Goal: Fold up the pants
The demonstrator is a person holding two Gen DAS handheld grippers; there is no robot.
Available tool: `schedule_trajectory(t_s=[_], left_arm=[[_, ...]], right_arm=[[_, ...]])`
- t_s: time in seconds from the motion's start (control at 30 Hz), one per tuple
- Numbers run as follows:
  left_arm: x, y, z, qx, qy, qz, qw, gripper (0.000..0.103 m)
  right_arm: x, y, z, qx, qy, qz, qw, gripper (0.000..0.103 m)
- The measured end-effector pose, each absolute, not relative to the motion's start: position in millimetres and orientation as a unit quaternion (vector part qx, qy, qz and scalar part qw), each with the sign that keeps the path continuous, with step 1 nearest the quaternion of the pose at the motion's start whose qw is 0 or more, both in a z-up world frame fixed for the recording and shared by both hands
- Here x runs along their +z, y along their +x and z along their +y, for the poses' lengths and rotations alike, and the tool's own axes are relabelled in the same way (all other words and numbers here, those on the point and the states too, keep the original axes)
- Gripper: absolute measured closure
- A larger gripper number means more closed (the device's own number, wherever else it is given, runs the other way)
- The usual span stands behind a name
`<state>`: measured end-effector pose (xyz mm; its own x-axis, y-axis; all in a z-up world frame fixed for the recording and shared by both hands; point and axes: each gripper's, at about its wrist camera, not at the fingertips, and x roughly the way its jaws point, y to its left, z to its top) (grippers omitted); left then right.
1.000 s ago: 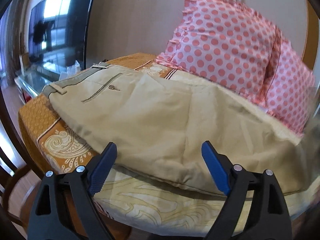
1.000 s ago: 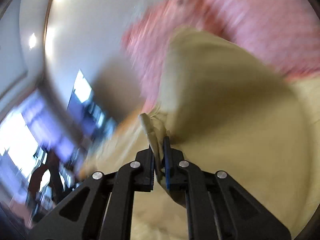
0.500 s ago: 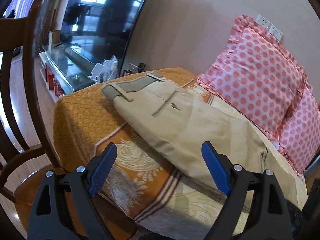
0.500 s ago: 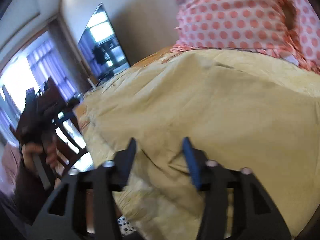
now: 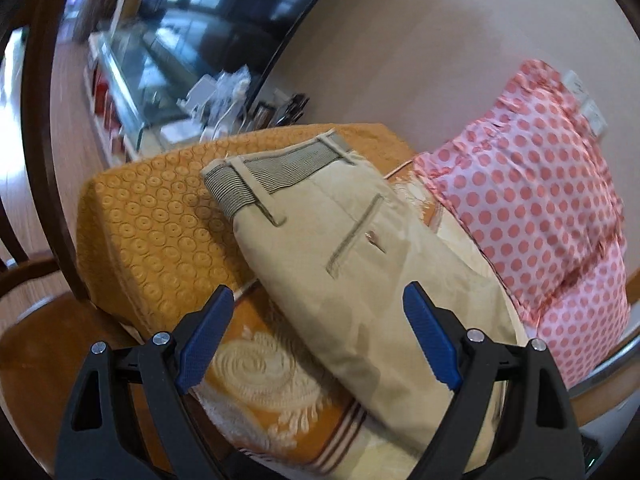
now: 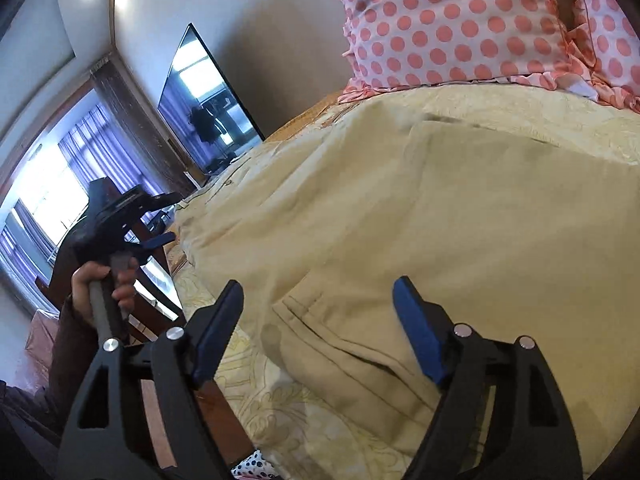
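Beige pants (image 5: 360,264) lie folded lengthwise on an orange and cream patterned cloth (image 5: 160,232). The grey elastic waistband (image 5: 272,172) points to the far left, a back pocket with a button facing up. My left gripper (image 5: 316,336) is open and empty, held just short of the pants' near edge. In the right wrist view the pants (image 6: 400,216) fill the middle, with the leg hem (image 6: 328,344) nearest. My right gripper (image 6: 320,328) is open and empty, its jaws standing to either side of the hem. The left gripper also shows in the right wrist view (image 6: 132,220), held in a hand.
Two pink polka-dot pillows (image 5: 540,208) lean on the wall behind the pants. A dark wooden chair (image 5: 40,160) stands at the left by the cloth's corner. A television (image 6: 208,96) and a low glass cabinet (image 5: 132,76) stand beyond.
My right gripper has let go of the pants fabric and opened wide; the lifted leg now lies flat. My left gripper, open throughout, has swung left toward the waistband end.
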<state>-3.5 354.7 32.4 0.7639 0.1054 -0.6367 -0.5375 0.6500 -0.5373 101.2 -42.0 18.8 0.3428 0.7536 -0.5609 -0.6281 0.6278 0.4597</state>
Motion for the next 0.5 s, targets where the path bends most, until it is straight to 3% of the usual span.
schedule_trajectory(t_s=[0.37,0.5], left_arm=[[27,26,365,0.170,-0.431,0.265,0.846,0.016],[25,32,347,0.153,-0.430,0.267,0.849,0.028]], right_arm=[[21,100,-38,0.430,0.081,0.383,0.814,0.023],[21,100,-37,0.432,0.082,0.382,0.813,0.022]])
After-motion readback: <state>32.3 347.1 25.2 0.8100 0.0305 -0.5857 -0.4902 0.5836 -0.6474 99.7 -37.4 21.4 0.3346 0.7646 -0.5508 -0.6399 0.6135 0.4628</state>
